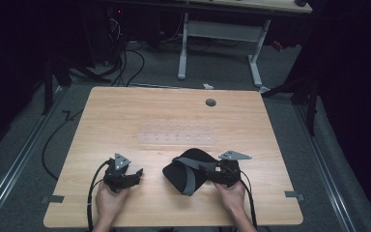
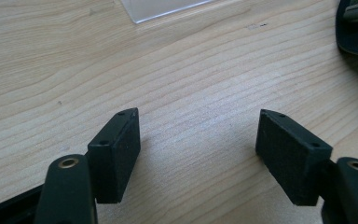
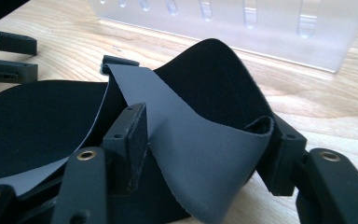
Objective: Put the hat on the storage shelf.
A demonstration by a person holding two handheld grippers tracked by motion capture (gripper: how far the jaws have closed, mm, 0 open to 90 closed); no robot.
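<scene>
A black soft eye mask point(image 1: 183, 166) with a grey strap point(image 1: 189, 180) lies near the front of the wooden table point(image 1: 140, 111). My right gripper point(image 1: 207, 173) comes at it from the right. In the right gripper view the grey strap point(image 3: 191, 135) runs across between the jaws of the right gripper point(image 3: 205, 140), touches both pads and curls up against the right one, with the black mask point(image 3: 37, 116) bulging behind. My left gripper point(image 1: 137, 175) rests left of the mask. Its jaws point(image 2: 198, 140) stand wide apart over bare wood with nothing between them. A corner of the mask point(image 2: 356, 32) lies far off to its right.
A clear plastic rack point(image 1: 178, 137) with a row of slots lies flat mid-table, just beyond the mask; it is close behind the mask in the right gripper view point(image 3: 242, 23). A grey grommet point(image 1: 210, 102) sits near the far edge. A white desk frame and cables stand on the floor beyond.
</scene>
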